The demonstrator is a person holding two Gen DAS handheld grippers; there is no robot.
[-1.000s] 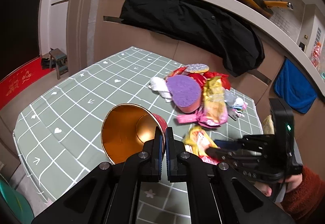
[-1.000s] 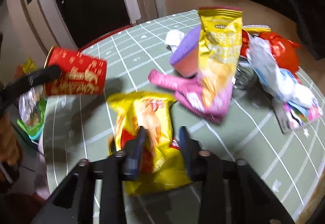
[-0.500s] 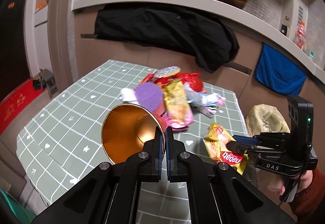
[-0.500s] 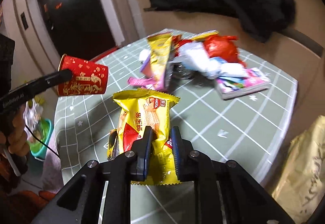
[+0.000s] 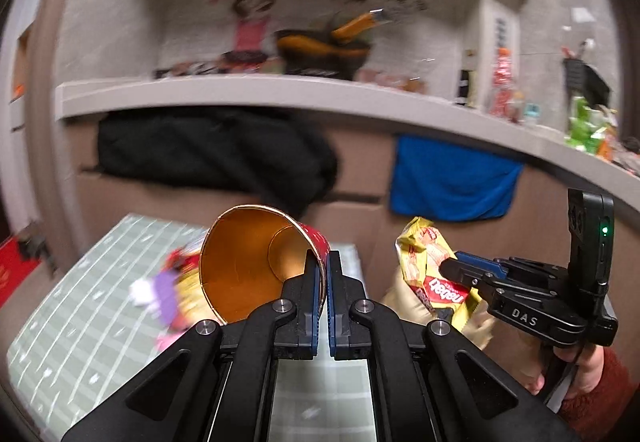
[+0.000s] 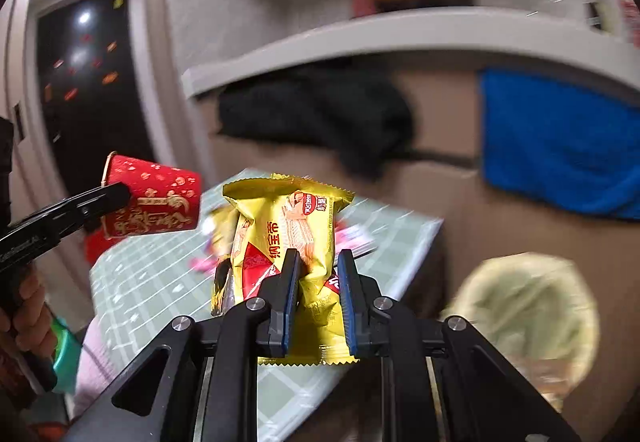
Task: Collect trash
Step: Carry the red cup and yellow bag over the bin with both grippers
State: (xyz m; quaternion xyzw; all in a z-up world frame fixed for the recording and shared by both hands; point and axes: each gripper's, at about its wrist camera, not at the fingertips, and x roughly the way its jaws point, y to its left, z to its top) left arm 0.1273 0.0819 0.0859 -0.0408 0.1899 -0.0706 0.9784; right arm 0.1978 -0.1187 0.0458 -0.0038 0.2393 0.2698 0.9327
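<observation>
Right wrist: my right hand-held gripper (image 6: 316, 278) pinches the yellow wrapper (image 6: 286, 238), left hand-held gripper (image 5: 323, 282) pinches the red cup (image 5: 256, 266); I'd hold both grips firm past the bench (image 6: 408, 238) corner.

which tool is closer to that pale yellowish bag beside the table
Right. The right tool, gripping the yellow snack packet, hangs just beside the bag; the left tool, clamping the red cup, is over the table.
</observation>
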